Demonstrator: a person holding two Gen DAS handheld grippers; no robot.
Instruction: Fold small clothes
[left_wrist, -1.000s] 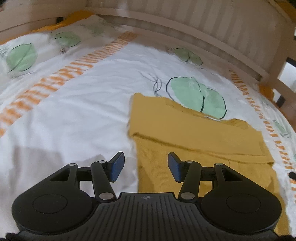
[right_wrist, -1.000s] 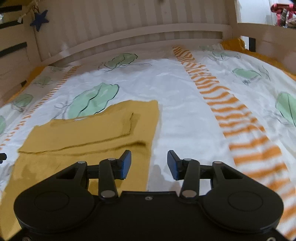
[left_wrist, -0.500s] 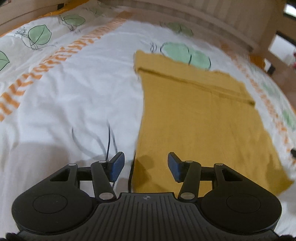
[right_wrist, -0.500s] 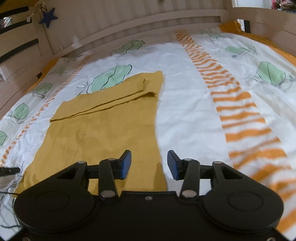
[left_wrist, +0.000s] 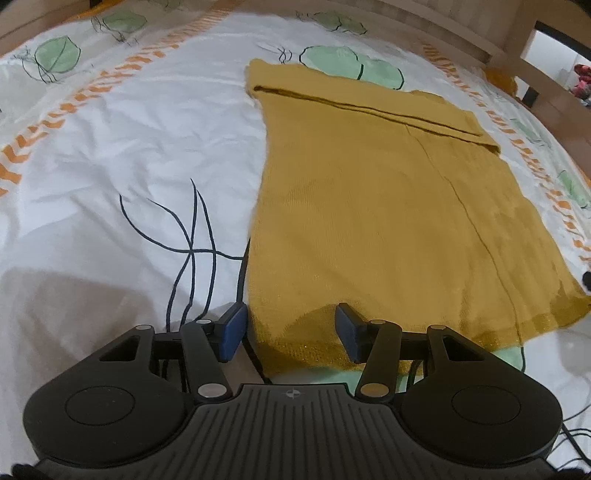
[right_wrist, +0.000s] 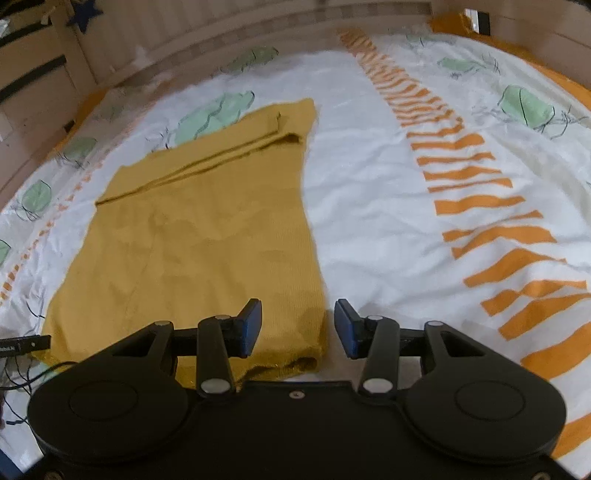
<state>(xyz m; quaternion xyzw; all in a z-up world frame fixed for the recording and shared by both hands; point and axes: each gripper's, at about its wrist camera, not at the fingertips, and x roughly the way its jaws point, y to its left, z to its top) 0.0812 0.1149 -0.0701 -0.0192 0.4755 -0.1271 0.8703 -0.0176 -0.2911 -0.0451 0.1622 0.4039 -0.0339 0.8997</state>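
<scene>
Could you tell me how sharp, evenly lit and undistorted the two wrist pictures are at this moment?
Left wrist: strong fisheye bending, the yellow garment fairly sharp, a gripper shadow on its near hem. Right wrist: same bending, the far bed rail smeared by blur, the garment crisper; warm, dim light in both, no glare.

One yellow garment (left_wrist: 369, 206), two tools (left_wrist: 290, 332)
</scene>
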